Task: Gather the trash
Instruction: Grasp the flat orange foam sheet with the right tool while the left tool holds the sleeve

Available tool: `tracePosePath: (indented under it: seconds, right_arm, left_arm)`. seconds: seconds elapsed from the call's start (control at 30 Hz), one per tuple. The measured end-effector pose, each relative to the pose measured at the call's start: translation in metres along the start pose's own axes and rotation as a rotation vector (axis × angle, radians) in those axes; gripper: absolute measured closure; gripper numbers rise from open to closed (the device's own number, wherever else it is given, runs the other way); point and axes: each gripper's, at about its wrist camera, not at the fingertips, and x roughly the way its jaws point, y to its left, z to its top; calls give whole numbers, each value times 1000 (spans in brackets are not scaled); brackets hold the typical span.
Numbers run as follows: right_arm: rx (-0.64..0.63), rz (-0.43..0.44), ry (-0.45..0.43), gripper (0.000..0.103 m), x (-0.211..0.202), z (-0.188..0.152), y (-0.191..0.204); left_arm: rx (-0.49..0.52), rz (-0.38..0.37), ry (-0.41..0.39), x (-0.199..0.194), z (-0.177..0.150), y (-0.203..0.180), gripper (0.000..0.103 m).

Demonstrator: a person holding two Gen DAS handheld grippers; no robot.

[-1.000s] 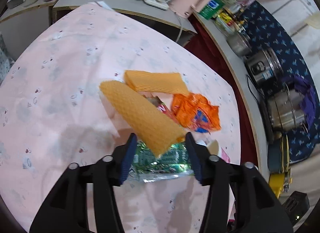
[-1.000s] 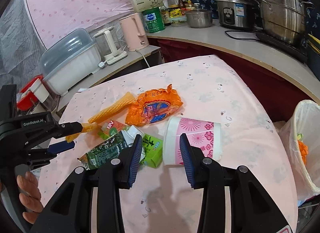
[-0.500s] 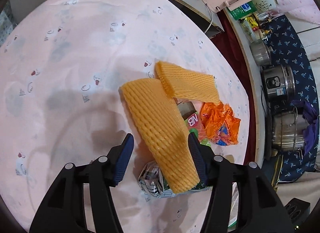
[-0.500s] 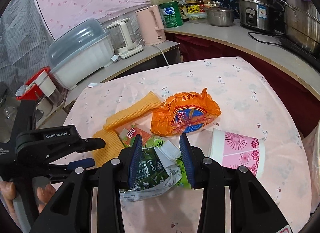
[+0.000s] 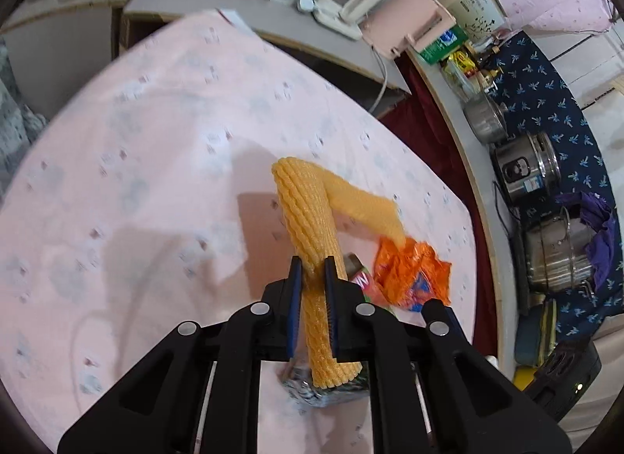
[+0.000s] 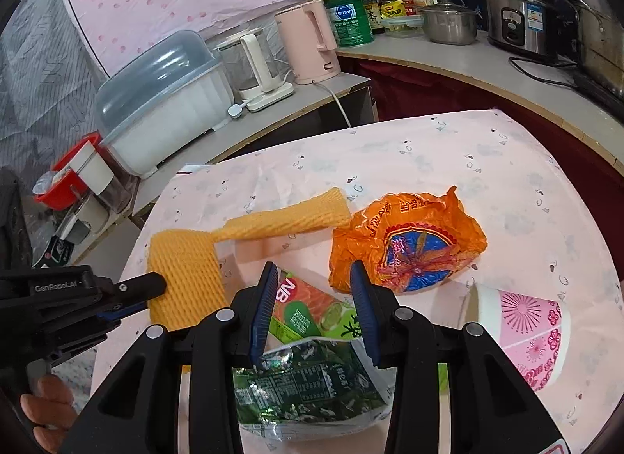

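Nearest the right wrist camera, the right gripper (image 6: 314,309) hangs with its jaws parted and nothing pinched, poised over a crumpled green foil wrapper (image 6: 308,387) and a green-and-orange drink carton (image 6: 308,311) on the pink tablecloth (image 6: 448,157). To its left, the left gripper (image 5: 312,286) has just been closing and now clamps the near end of an orange foam net sleeve (image 5: 308,231), squeezing it thin between the pads while the far half folds over and trails toward the orange snack bag (image 6: 405,243). A pink paper cup (image 6: 522,337) lies on its side at the right, near the table edge. Farther back, a counter holds a pink kettle (image 6: 308,44) and steel pots. The foam is springy and light, so I judge it could slip free if the grip eases, and its dangling tail may drag the bag or carton along when lifted. No bin shows in either view, so the carry path is unknown.
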Motion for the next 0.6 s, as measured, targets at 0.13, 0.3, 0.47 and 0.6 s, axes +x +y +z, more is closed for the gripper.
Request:
tracePosePath:
  seconds: [0.13,0.3,0.47,0.6]
  right_arm:
    - [2,12,8,65,15,8,12]
    - [27,38,34,65,39,19,25]
    - [71,29,98,65,72,24,29]
    - [115,39,154,65,95,22,24]
  left_arm:
    - [43,88,-68,-7,14,3,92]
    - [84,153,-118,-5,32,6,92]
    - [116,184,-142,2,44,8,92]
    - [122,190,-142,9,50,14,92]
